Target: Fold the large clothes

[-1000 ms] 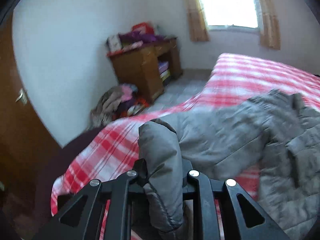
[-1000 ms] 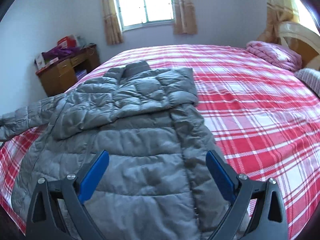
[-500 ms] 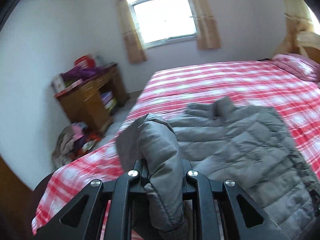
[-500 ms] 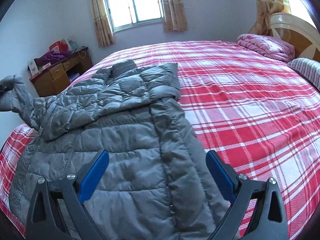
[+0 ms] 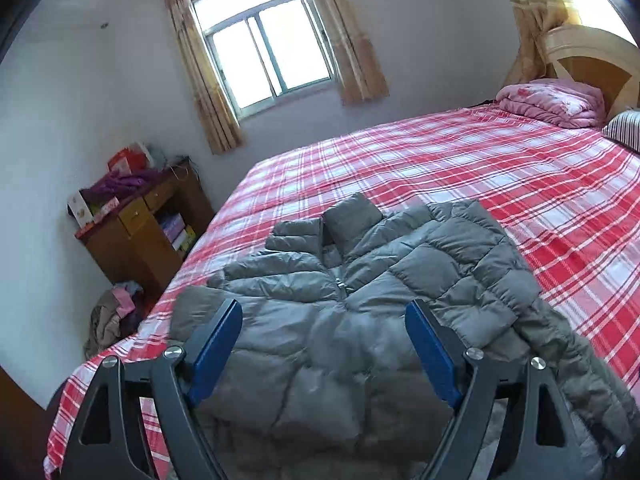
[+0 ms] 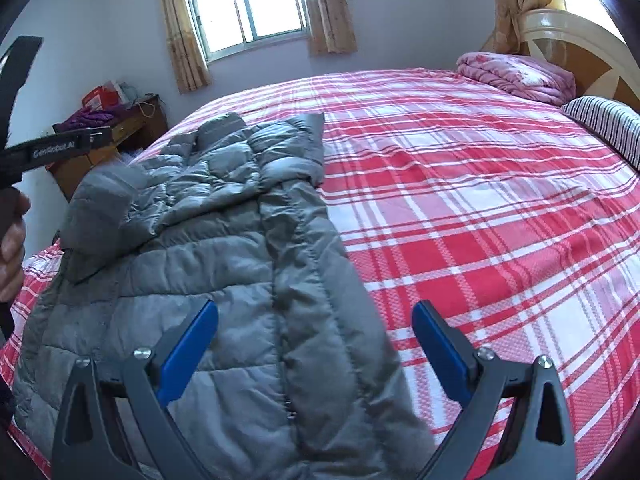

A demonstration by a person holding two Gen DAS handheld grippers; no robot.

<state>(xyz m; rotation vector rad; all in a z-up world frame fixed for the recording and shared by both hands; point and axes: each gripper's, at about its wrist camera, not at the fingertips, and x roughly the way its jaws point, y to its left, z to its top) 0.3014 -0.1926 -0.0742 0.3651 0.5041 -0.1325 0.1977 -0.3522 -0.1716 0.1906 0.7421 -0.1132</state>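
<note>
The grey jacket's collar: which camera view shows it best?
The left wrist view. It looks straight along the grey jacket, and the collar lies flat, sharp and unhidden near the picture's middle. In the right wrist view the collar is smaller, off to the left and seen at a slant.

both wrist views look down close over the jacket and bed.

One grey jacket, one bed, two hand-held grippers, one window
</note>
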